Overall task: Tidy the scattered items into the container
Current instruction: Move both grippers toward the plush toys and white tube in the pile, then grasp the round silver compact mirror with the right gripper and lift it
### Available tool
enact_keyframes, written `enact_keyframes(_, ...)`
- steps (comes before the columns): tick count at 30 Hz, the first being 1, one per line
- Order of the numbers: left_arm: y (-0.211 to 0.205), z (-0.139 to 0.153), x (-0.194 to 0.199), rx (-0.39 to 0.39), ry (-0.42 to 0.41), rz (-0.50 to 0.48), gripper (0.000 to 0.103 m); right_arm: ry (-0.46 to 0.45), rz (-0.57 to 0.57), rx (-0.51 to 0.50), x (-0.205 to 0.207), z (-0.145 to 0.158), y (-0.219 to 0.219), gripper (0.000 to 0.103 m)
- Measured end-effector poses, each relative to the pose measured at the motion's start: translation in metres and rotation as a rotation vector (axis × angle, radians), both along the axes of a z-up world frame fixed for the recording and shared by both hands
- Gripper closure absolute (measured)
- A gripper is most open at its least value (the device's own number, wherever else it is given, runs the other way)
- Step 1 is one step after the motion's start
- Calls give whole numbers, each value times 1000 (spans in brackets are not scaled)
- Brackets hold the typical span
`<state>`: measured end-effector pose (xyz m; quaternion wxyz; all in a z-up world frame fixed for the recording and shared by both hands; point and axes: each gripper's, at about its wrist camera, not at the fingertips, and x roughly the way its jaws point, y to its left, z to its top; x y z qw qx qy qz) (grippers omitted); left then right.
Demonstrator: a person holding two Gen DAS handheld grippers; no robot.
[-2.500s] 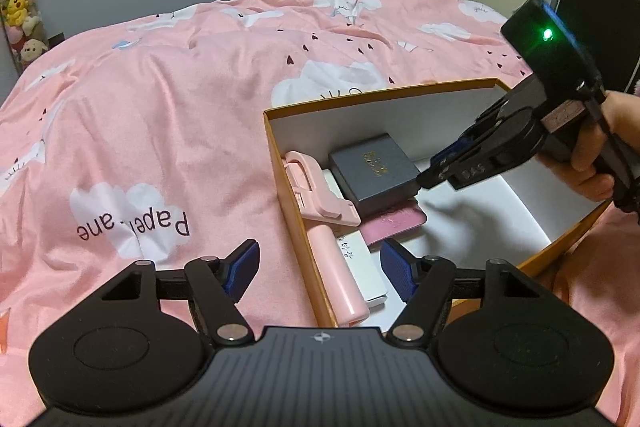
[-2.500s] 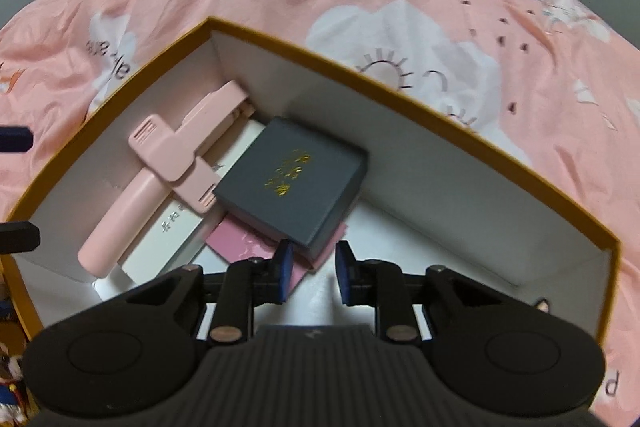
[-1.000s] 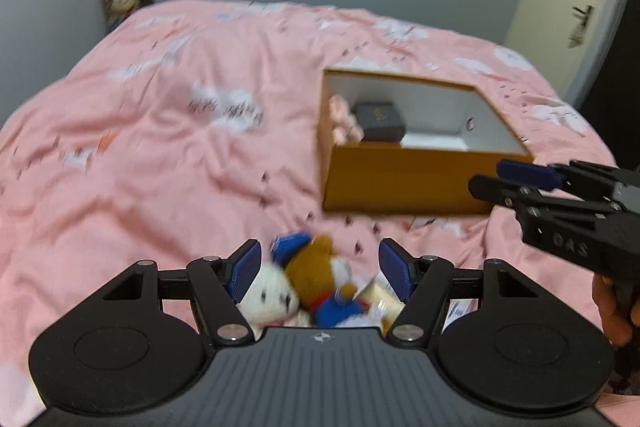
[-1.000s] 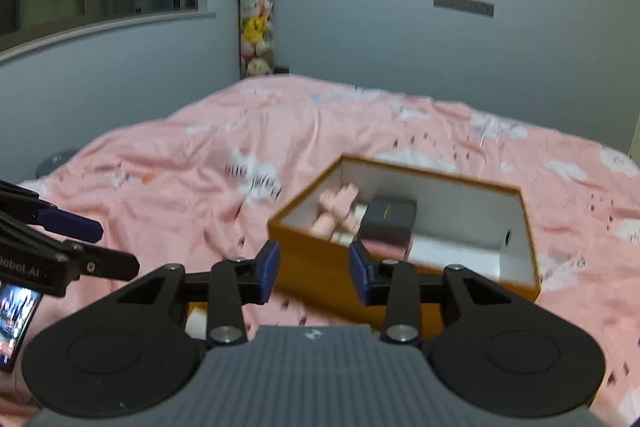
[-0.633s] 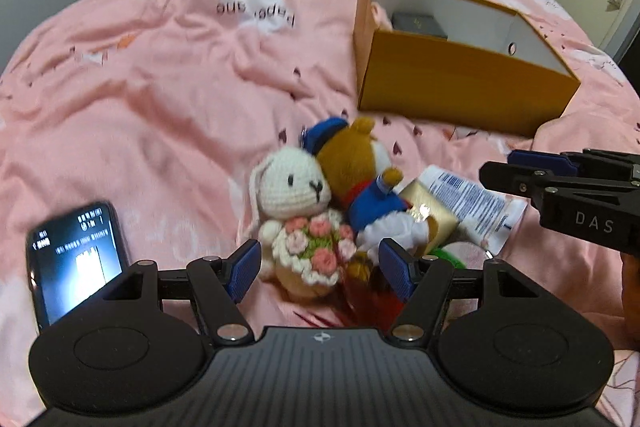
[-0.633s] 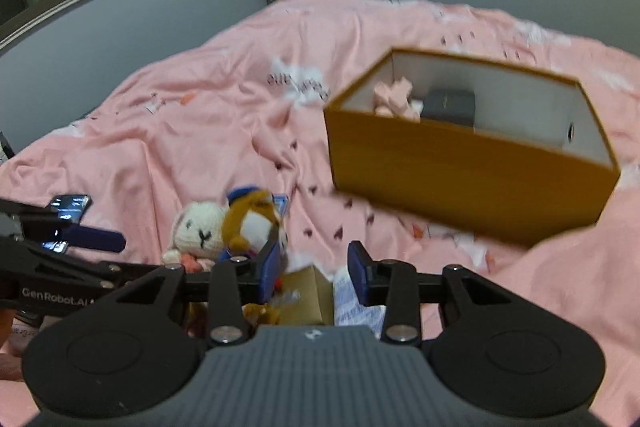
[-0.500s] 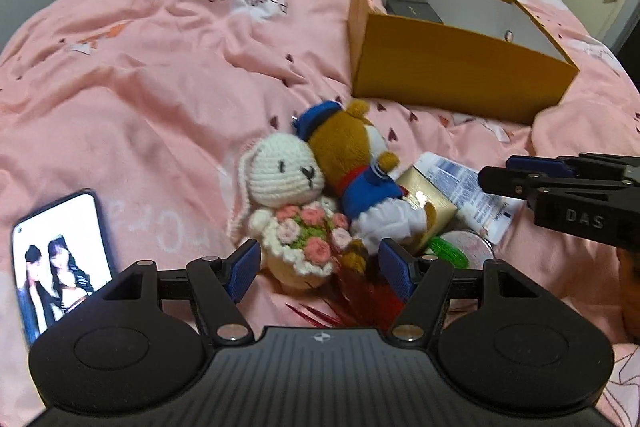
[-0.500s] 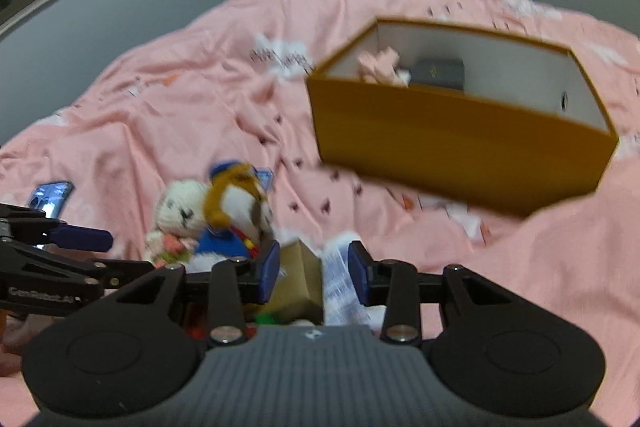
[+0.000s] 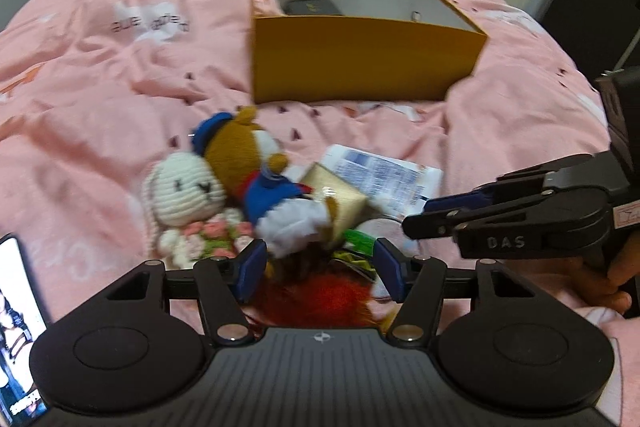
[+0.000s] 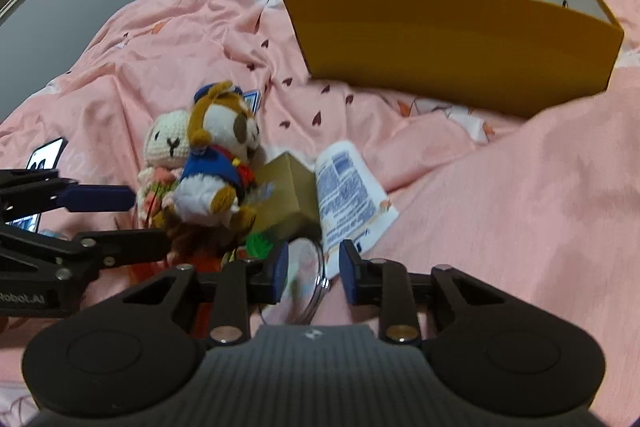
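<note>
Both grippers hovered over blurred toys heaped near the orange box (image 10: 452, 39); the left gripper's (image 9: 318, 269) and right gripper's (image 10: 313, 271) jaws, apart, were closing, gripping nothing; red fluff (image 9: 320, 297) was half-hidden.

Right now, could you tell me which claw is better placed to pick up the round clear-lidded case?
The right claw. Its closing jaws already straddle the round case, though they are not yet pressing on it. The left claw hovers over the red fluffy item beside the plush toys, also closing on nothing.
</note>
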<state>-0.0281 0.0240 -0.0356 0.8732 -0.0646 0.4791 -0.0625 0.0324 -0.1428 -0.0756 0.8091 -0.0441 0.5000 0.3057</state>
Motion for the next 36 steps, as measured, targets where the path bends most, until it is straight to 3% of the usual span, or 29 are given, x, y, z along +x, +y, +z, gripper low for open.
enact_keyframes(12, -4, -9, 4, 6, 41, -14, 34, 209, 1, 7, 18, -43, 0, 71)
enact_keyframes(20, -3, -9, 3, -5, 41, -10, 34, 276, 18, 71, 27, -56, 1, 75)
enact_keyframes(23, -1, -6, 1, -11, 32, -5, 34, 263, 33, 105, 23, -49, -1, 83)
enact_keyframes(27, -2, -7, 2, -14, 35, -8, 34, 203, 95, 113, 12, -33, 5, 84)
enact_keyframes(32, -3, -8, 3, -9, 43, -12, 34, 248, 71, 106, 18, -44, 7, 83)
enact_keyframes(36, -5, -4, 2, -2, 24, -20, 36, 220, 65, 100, 15, -39, 7, 86)
